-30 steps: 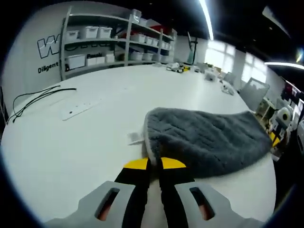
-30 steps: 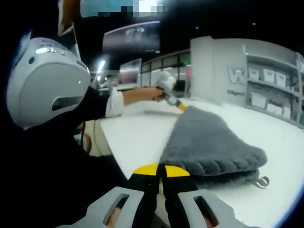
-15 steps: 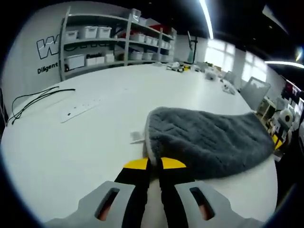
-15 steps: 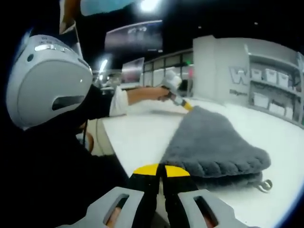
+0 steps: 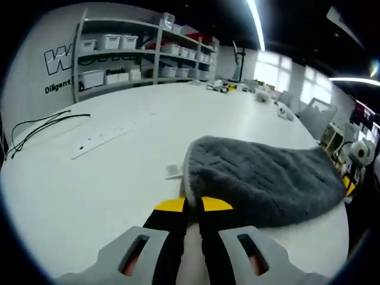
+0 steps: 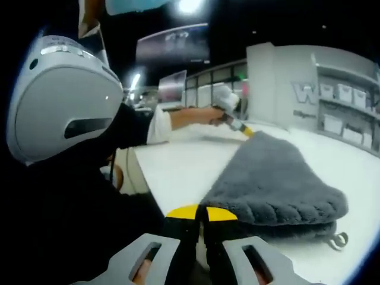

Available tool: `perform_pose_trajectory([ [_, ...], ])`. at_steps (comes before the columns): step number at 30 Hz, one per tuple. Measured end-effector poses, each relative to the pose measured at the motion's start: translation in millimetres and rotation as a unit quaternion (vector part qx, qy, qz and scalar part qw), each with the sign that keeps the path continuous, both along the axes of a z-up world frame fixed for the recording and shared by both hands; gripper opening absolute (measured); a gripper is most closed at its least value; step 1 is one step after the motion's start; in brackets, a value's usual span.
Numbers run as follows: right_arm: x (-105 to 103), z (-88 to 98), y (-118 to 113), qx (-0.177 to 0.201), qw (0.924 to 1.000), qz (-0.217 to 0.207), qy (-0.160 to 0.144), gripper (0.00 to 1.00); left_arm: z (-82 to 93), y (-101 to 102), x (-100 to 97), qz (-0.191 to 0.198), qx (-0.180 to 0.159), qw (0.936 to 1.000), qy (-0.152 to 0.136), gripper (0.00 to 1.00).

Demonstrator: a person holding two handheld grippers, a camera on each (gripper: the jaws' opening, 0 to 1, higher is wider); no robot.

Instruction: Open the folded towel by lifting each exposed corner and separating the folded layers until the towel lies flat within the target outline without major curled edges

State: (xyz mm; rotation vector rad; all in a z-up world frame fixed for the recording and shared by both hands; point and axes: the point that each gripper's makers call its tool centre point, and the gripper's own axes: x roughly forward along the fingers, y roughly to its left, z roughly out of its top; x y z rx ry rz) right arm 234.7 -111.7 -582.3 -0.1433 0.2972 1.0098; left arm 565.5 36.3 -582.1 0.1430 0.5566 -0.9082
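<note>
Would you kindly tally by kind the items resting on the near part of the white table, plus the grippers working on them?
Grey towel: 1
White power strip: 1
Black cable: 1
Grippers: 2, the left gripper and the right gripper
Total: 5
</note>
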Motion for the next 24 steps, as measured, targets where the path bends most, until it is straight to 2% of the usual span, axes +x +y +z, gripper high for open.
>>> perform_pose_trajectory([
  [10,-3.1,-1.6,11.4,0.002,0.9998,0.018,0.008,0.0,-0.4,-5.2,3.6,0.0,-0.014,0.9999,0.001,0.07],
  [24,-5.2,-1.8,22.9,0.015,0.999,0.033,0.025,0.0,0.1,-16.1,9.3,-0.009,-0.009,0.9999,-0.002,0.07],
])
